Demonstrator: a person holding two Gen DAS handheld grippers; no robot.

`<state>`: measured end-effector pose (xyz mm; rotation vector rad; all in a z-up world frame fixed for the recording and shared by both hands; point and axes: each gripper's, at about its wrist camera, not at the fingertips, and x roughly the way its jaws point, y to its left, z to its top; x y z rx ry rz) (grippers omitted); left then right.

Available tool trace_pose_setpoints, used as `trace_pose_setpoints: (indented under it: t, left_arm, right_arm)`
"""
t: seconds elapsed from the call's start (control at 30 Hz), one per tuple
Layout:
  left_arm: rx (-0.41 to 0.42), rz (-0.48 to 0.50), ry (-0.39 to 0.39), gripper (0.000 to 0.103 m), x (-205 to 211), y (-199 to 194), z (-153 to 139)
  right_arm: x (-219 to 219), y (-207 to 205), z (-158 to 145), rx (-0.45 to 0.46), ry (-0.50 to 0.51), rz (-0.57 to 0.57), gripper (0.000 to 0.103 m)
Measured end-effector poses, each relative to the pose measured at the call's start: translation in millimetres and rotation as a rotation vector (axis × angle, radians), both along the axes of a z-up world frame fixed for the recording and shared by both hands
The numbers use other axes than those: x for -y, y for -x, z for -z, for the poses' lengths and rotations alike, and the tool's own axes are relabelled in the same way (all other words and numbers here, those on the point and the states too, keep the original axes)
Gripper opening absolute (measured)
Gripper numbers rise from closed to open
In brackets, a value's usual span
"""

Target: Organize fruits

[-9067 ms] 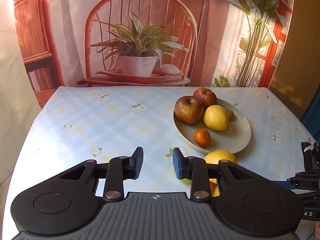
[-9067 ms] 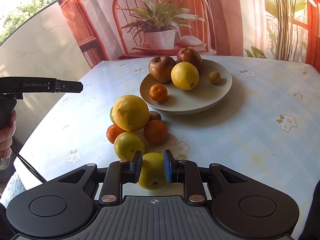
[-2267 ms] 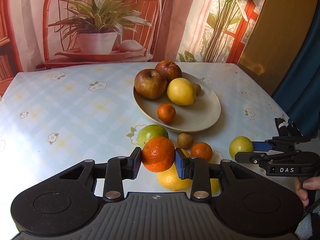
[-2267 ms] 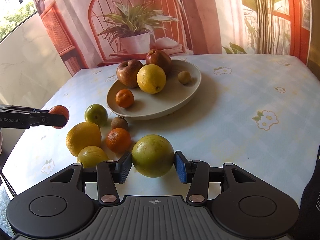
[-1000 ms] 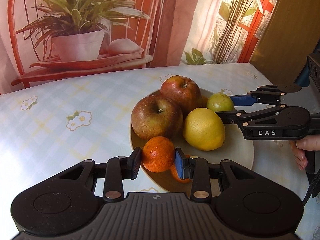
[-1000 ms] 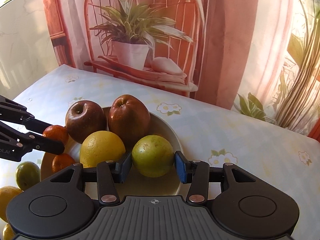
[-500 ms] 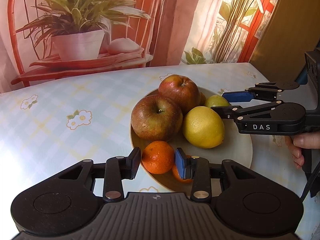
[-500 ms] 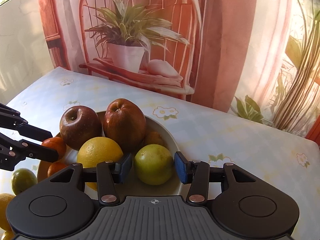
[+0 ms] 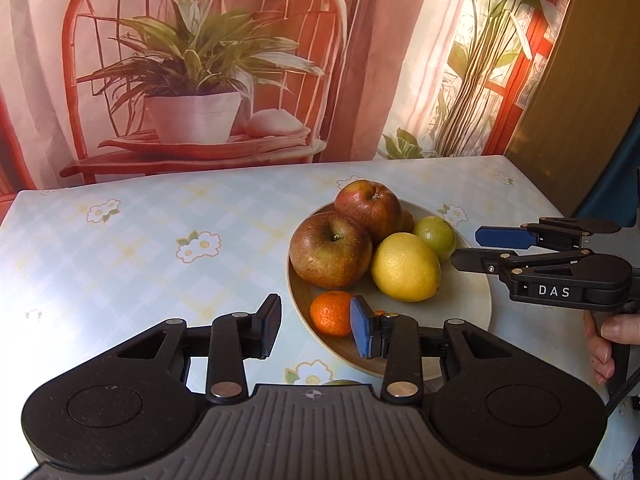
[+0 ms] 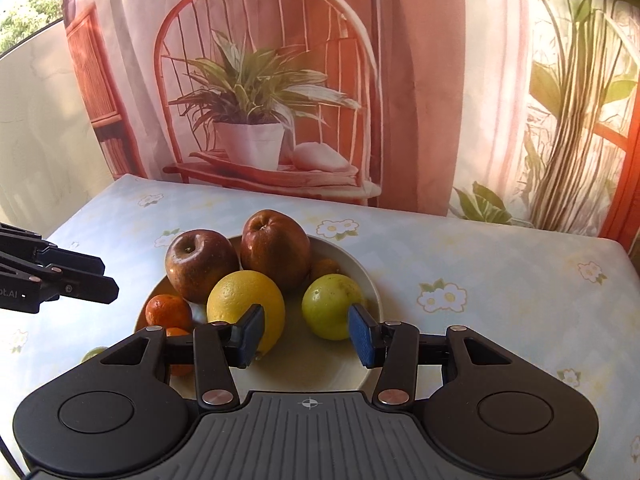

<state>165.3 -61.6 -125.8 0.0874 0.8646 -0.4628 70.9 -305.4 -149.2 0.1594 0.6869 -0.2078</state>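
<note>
A beige plate [image 9: 468,300] [image 10: 332,372] holds two apples [image 9: 330,250] [image 10: 200,264], a yellow lemon [image 9: 406,266] [image 10: 244,300], a green-yellow fruit [image 9: 435,231] [image 10: 330,306] and a mandarin [image 9: 332,313] [image 10: 168,312]. A second mandarin [image 10: 176,334] lies partly hidden behind my right gripper. My left gripper [image 9: 314,328] is open and empty, just in front of the plate's left rim. My right gripper [image 10: 306,334] is open and empty above the plate's near side, behind the green-yellow fruit. It also shows in the left wrist view [image 9: 476,246].
The table [image 9: 140,248] has a pale blue flowered cloth. A bit of green fruit [image 10: 90,354] shows on the cloth left of the plate. A printed backdrop with a potted plant [image 9: 196,92] hangs behind the table. A hand [image 9: 604,340] holds the right gripper's handle.
Both grippers have opened wider and pulled back from the plate. The mandarin and the green-yellow fruit now rest free on the plate.
</note>
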Motion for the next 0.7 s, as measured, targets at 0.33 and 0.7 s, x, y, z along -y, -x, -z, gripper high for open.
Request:
trace_pose_setpoints:
  t: [0.33,0.7]
  left_arm:
    - [0.046,-0.098,-0.069,0.040,-28,37,-8]
    - [0.085,-0.150,-0.072,0.040,-40,72,-14]
  right_arm:
    - [-36,40,-1,0.027,-0.045,0.035,0.044]
    - [-68,70,4,0.038,-0.102,0.063,0.044]
